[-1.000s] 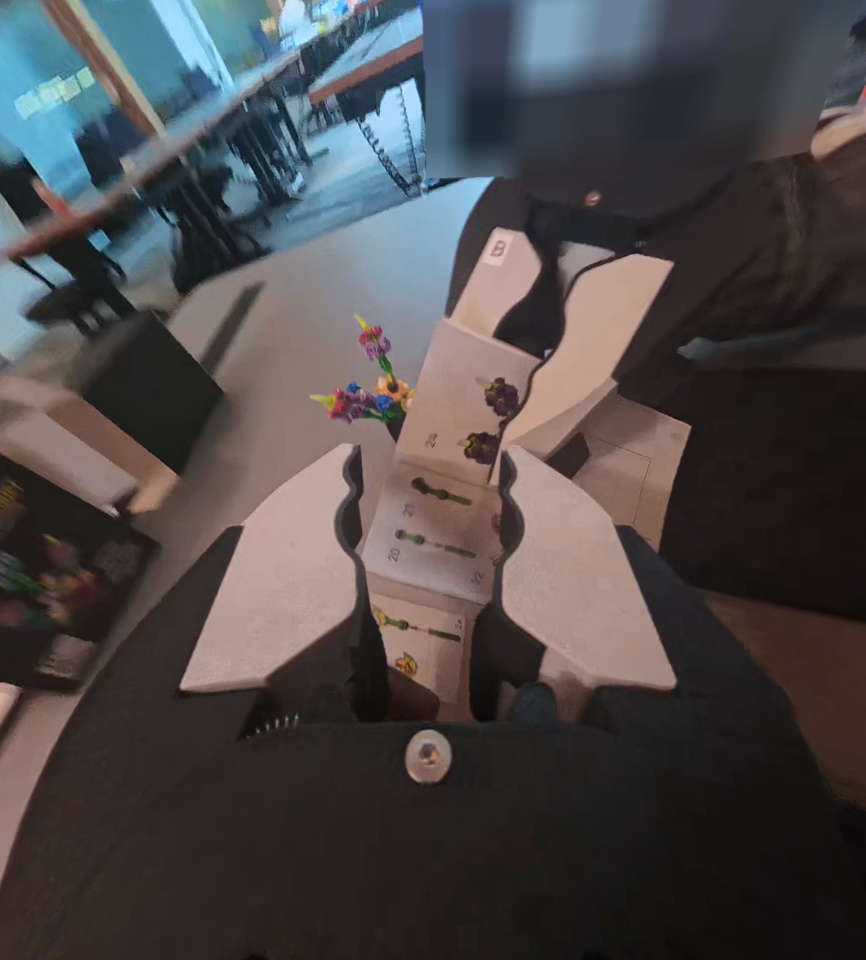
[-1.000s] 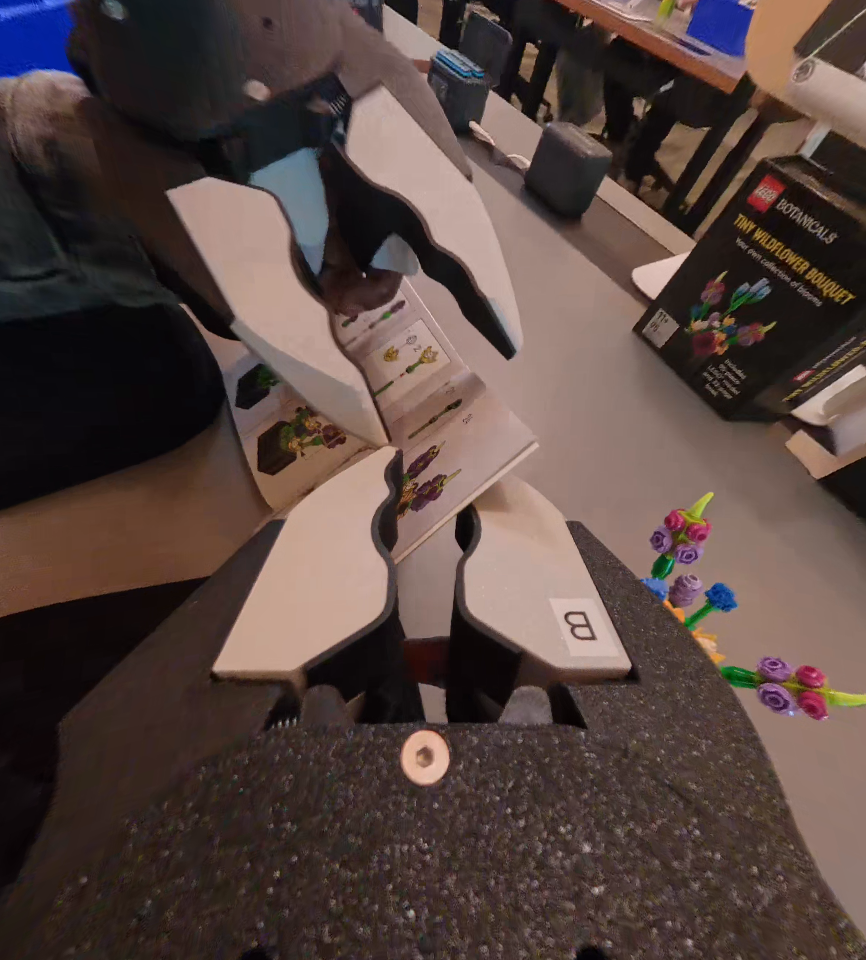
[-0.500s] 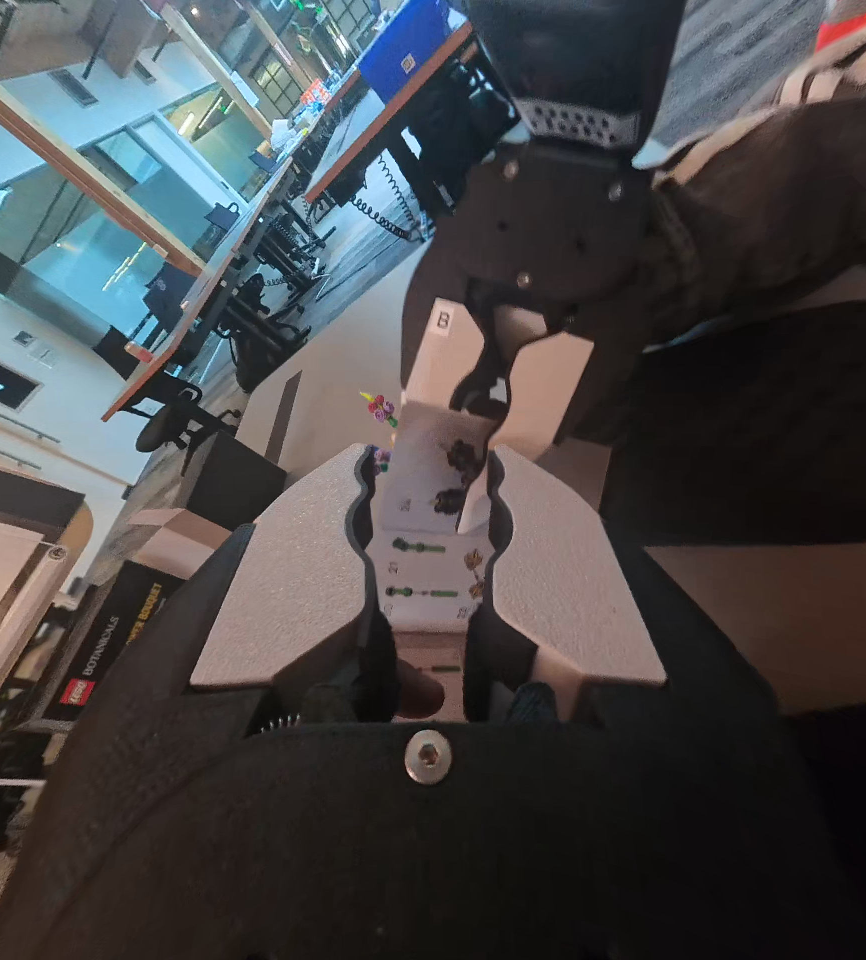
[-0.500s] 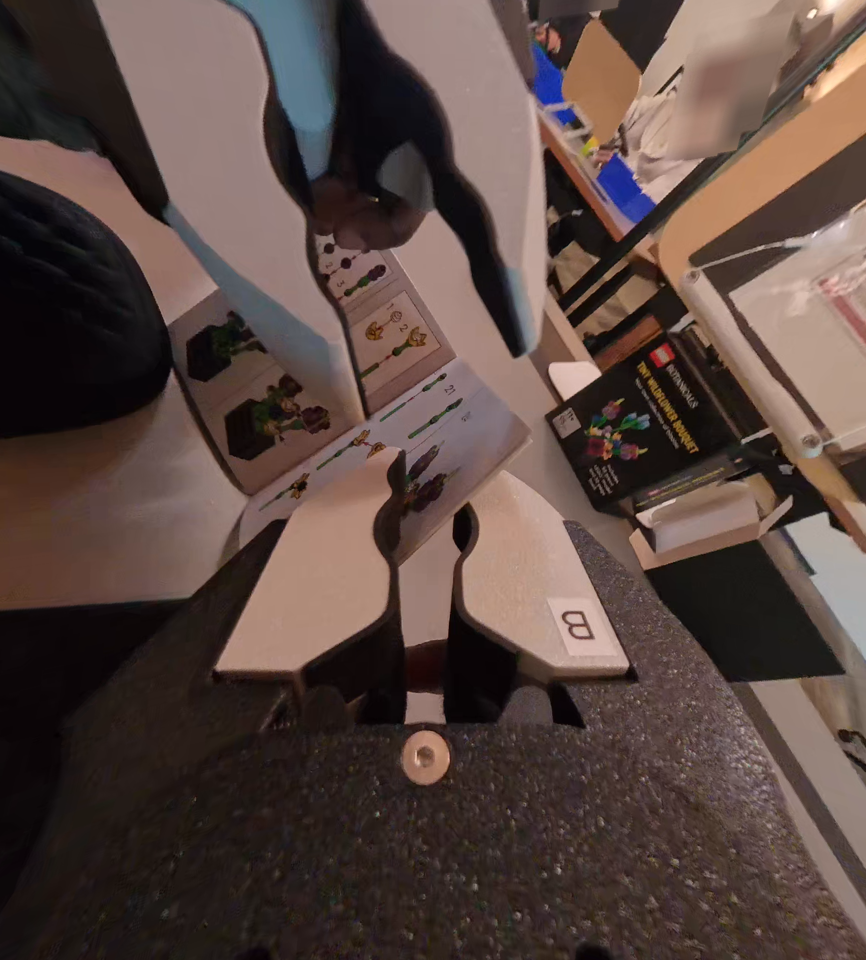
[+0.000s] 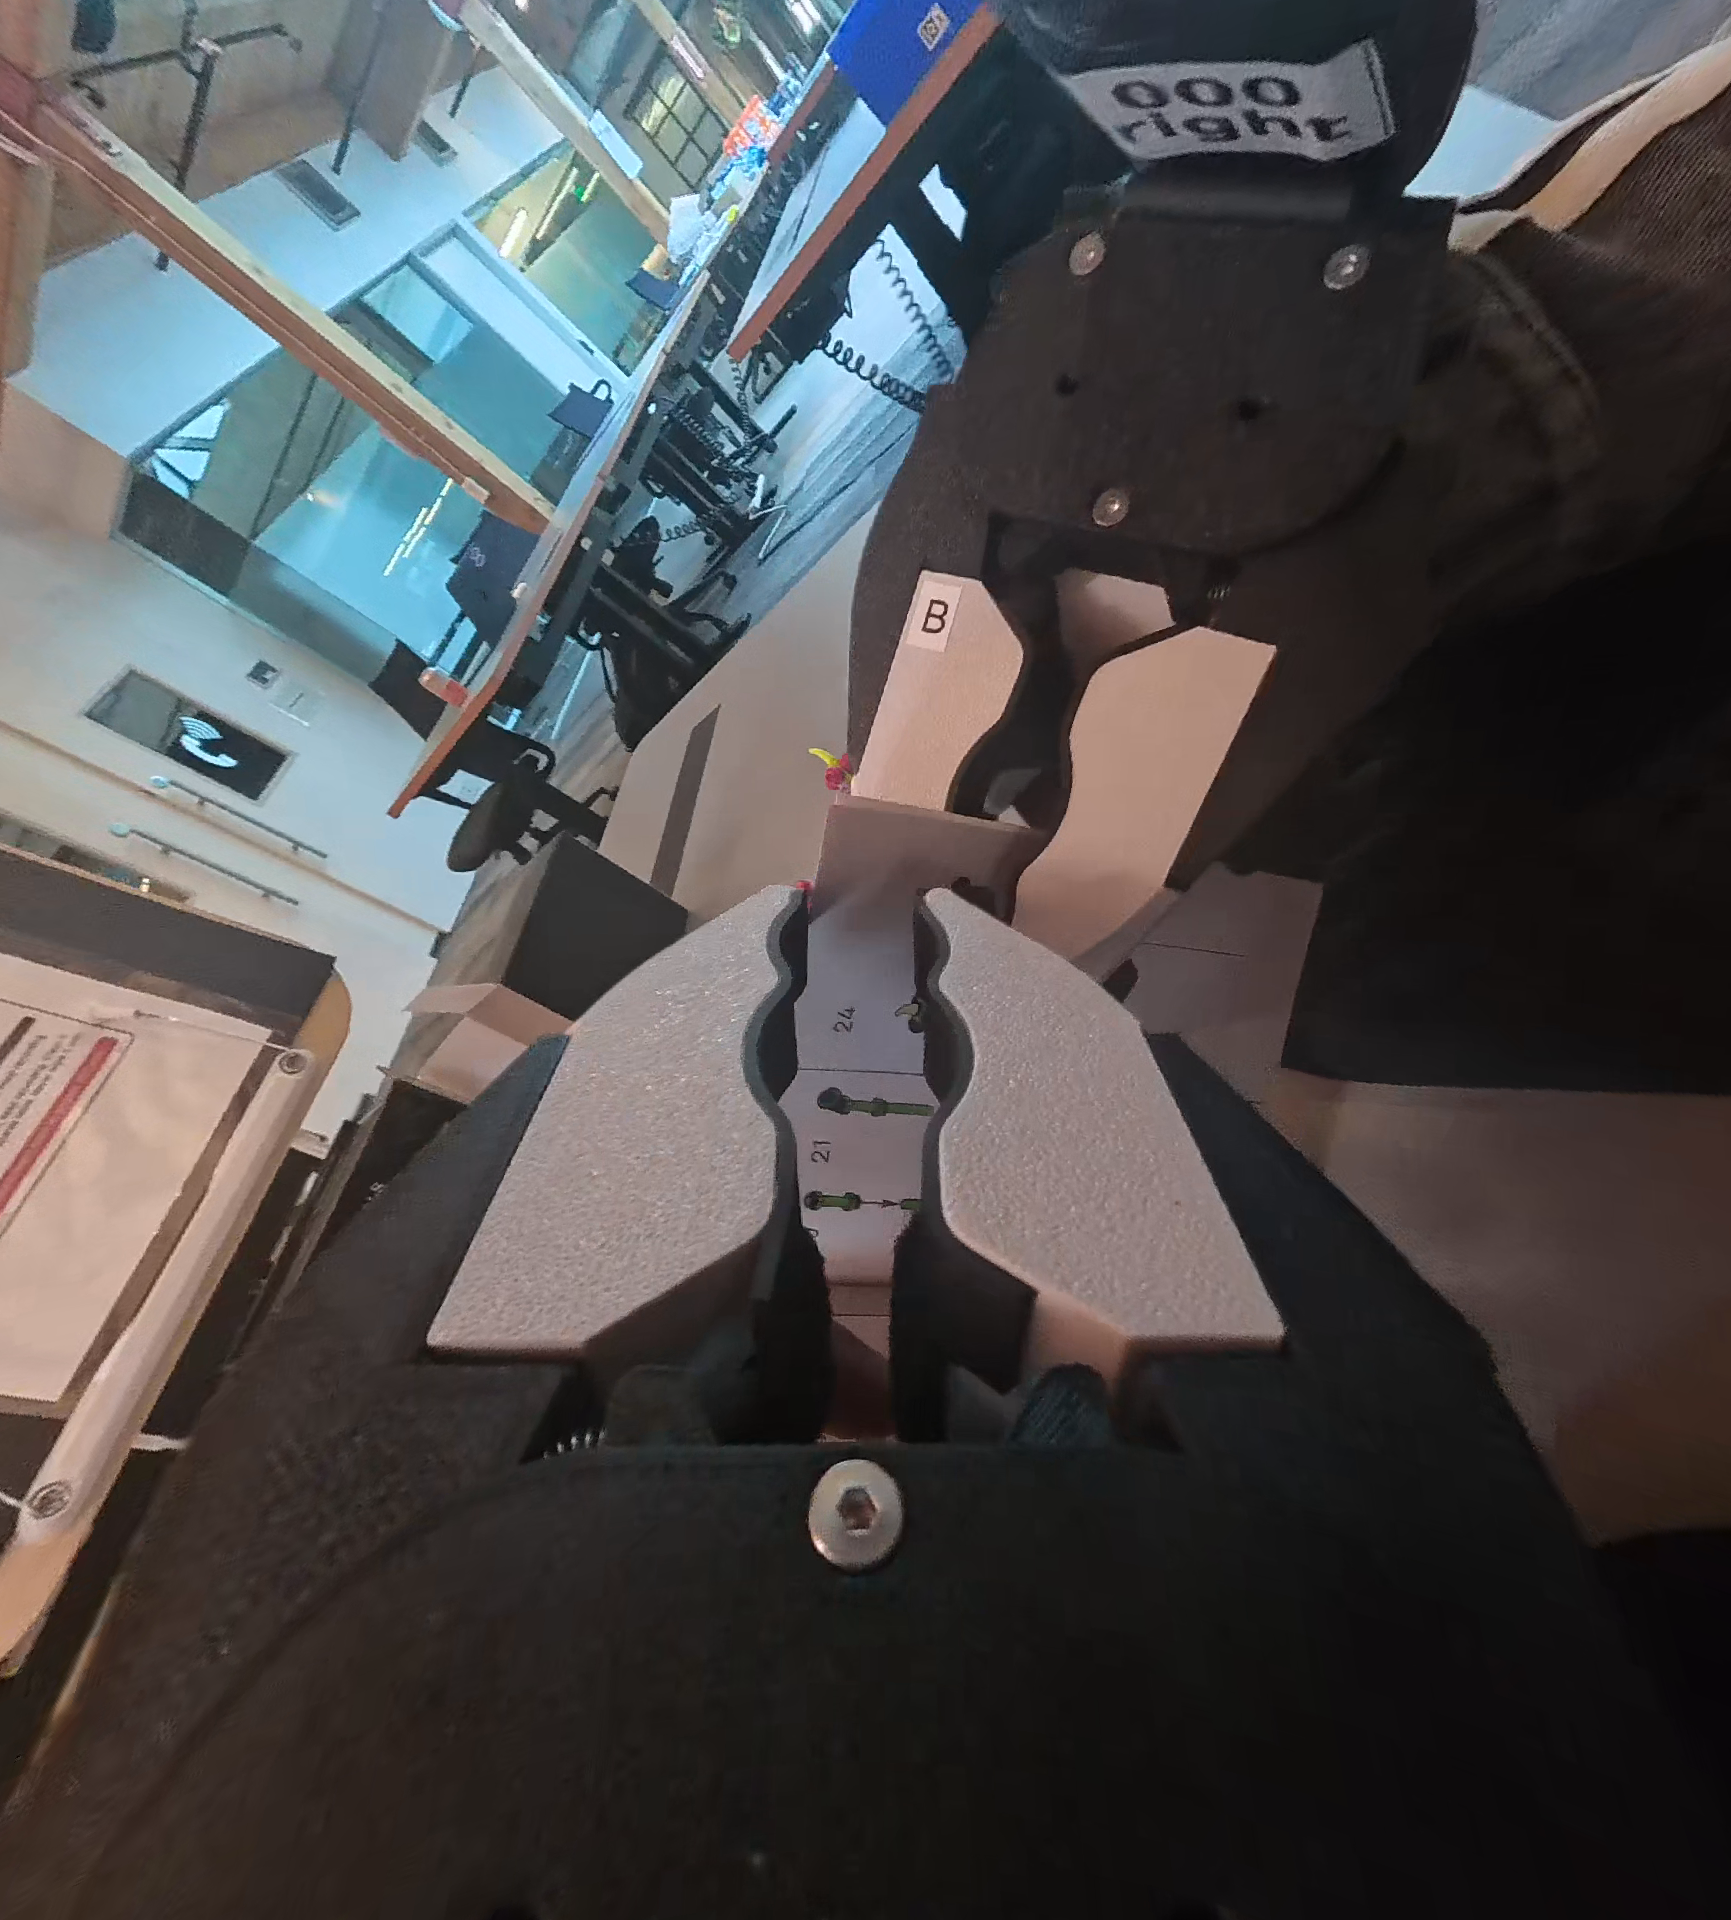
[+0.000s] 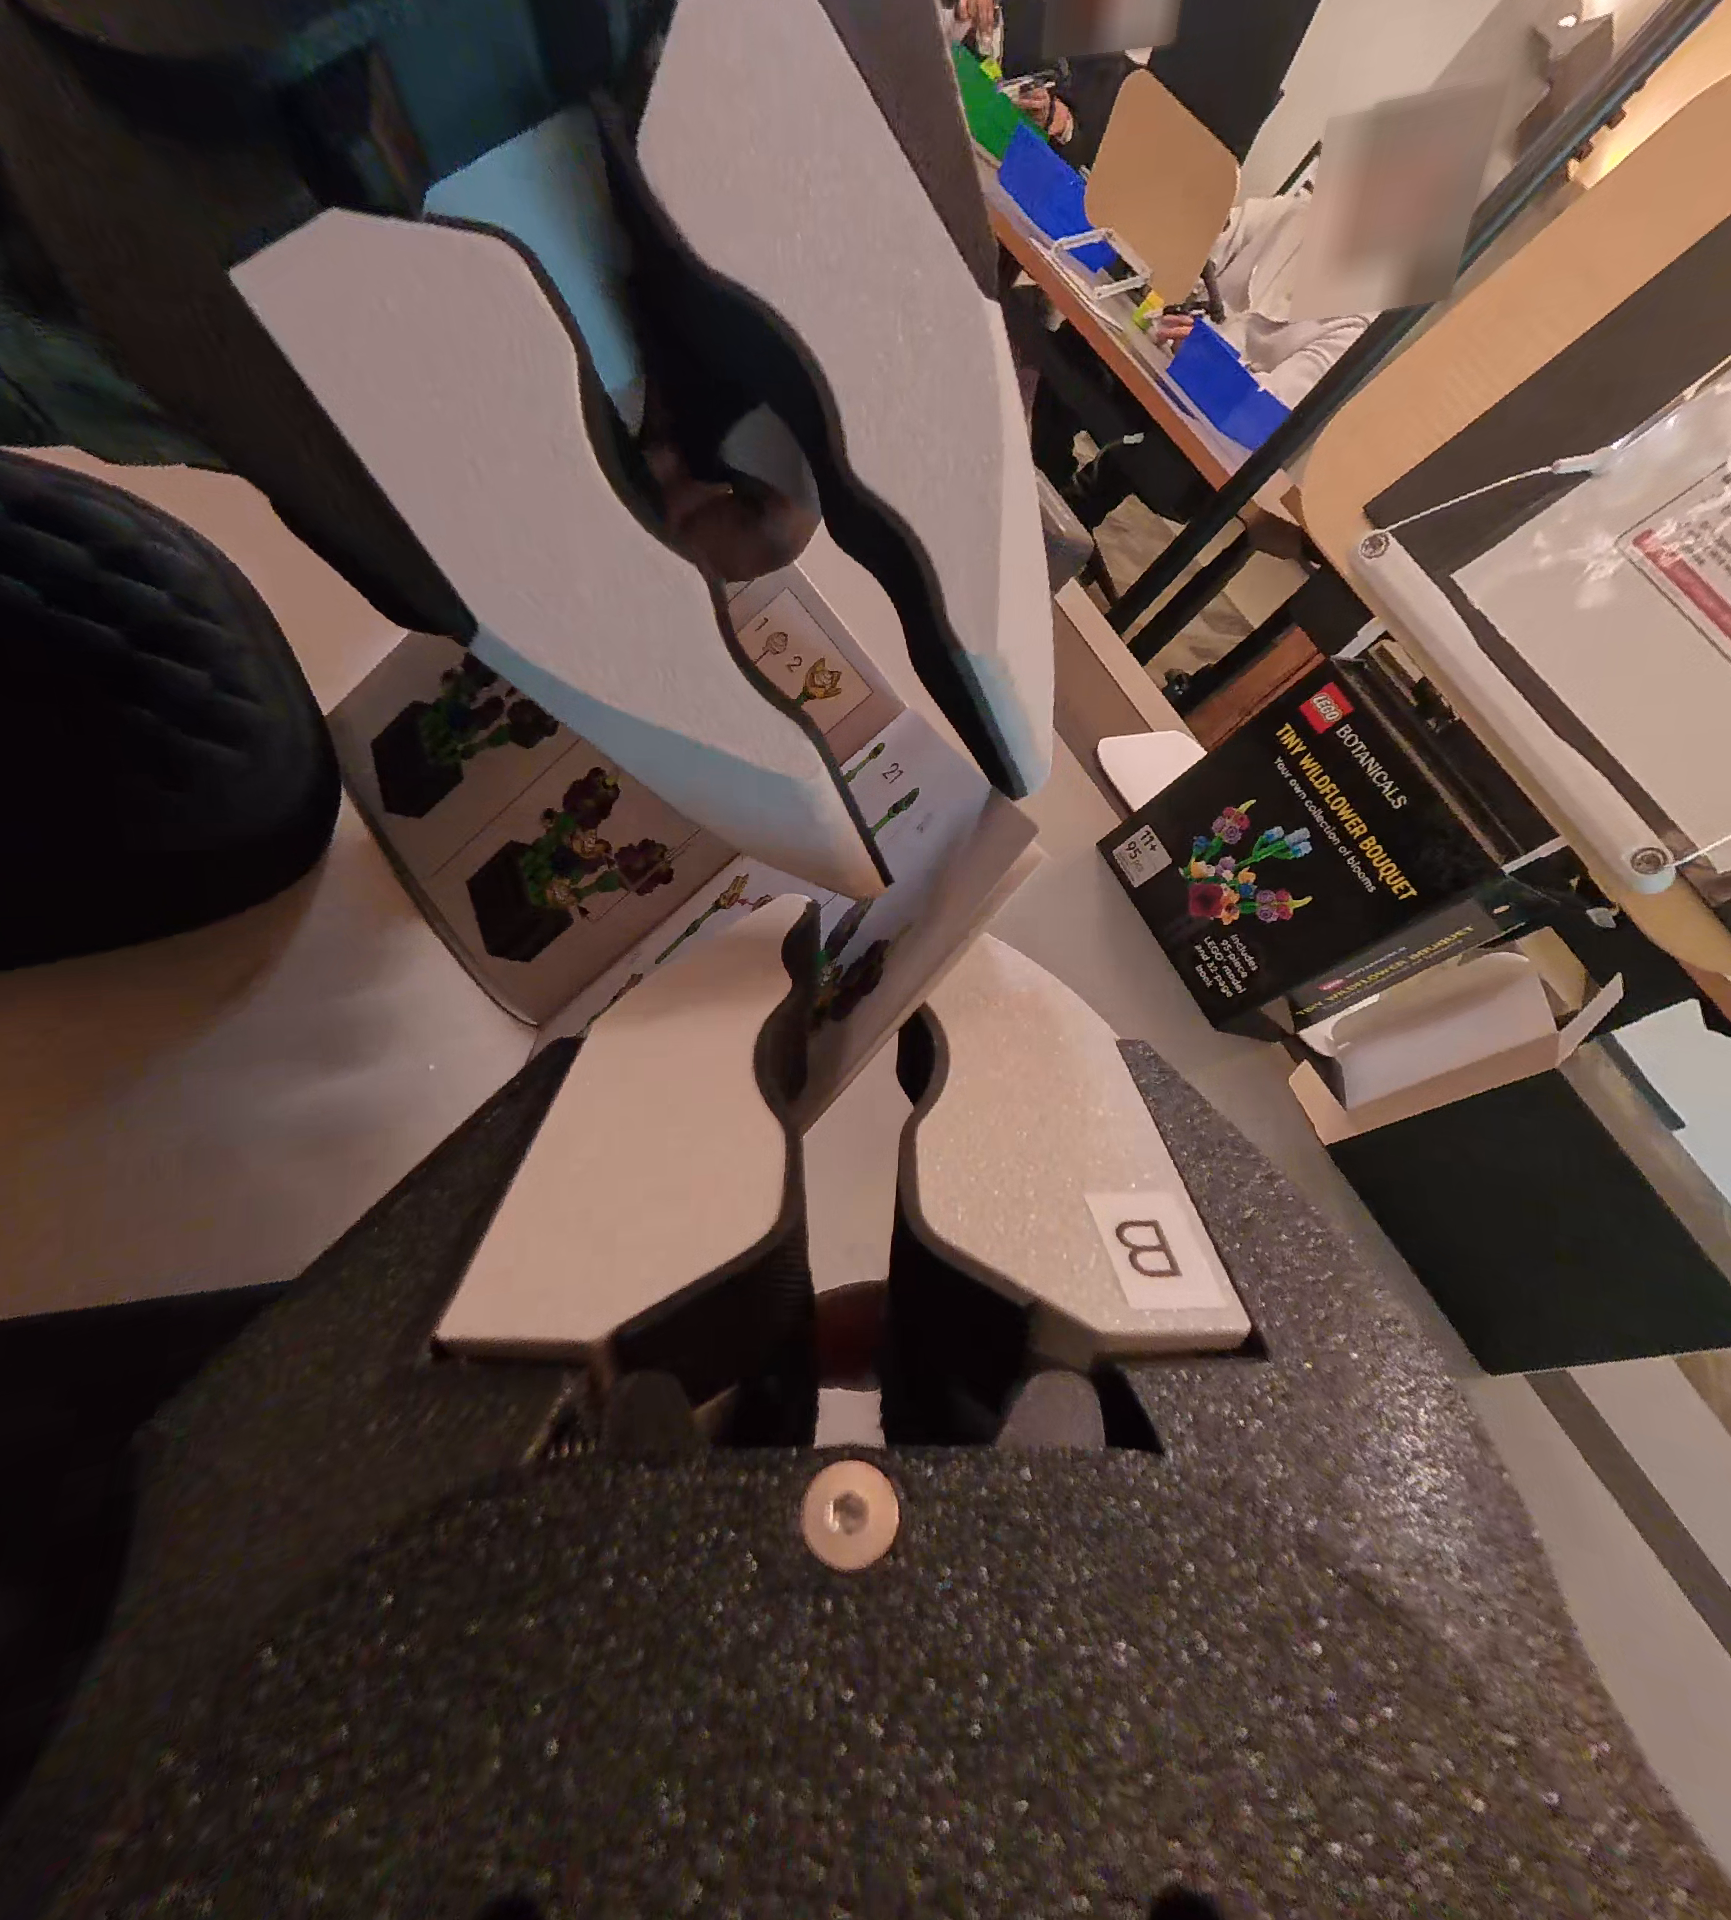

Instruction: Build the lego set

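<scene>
The open instruction booklet (image 6: 528, 831) lies on the table with one page lifted. My right gripper (image 6: 861, 966) is a little open, with a finger on each side of that page's edge. My left gripper (image 5: 859, 909) is open a narrow way, and the booklet (image 5: 856, 1049) shows through its gap. In the right wrist view the left gripper (image 6: 944, 831) comes down from above with its tips over the booklet. In the left wrist view the right gripper (image 5: 986, 831) faces me at the lifted page. Only a tip of the built lego flowers (image 5: 830, 764) shows behind the page.
The black lego box (image 6: 1276, 862) stands to the right, with an open white carton (image 6: 1432, 1039) and a black block (image 6: 1526, 1247) beside it. A clear-covered sign board (image 6: 1671, 623) rises behind. A dark padded thing (image 6: 61, 727) lies left of the booklet. Desks and chairs fill the background.
Both views have tilted and dropped low towards the booklet. My left gripper's fingers have narrowed. The grippers have come closer together. The flowers have left the right wrist view.
</scene>
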Demonstrator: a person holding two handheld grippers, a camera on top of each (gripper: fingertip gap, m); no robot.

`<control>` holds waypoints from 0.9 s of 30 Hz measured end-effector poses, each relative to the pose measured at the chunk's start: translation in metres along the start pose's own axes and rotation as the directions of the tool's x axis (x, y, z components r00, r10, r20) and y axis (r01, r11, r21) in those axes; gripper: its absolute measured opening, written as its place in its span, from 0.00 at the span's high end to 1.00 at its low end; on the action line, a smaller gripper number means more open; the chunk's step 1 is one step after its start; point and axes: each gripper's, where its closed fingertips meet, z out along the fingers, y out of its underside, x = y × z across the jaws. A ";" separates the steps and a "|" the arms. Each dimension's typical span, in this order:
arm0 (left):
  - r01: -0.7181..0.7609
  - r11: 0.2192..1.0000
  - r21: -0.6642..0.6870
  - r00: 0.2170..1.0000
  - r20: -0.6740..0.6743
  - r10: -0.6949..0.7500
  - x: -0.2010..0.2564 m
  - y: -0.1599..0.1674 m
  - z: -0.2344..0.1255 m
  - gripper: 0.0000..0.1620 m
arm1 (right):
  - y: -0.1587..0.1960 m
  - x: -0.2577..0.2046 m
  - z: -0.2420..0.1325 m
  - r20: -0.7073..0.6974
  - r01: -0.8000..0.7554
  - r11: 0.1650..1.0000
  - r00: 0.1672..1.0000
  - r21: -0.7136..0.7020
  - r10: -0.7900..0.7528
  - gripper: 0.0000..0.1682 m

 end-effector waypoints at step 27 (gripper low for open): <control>-0.072 0.997 0.038 0.996 0.054 0.070 -0.002 -0.012 0.000 0.91 | -0.001 -0.001 0.000 0.002 -0.027 1.000 1.000 0.005 0.027 0.93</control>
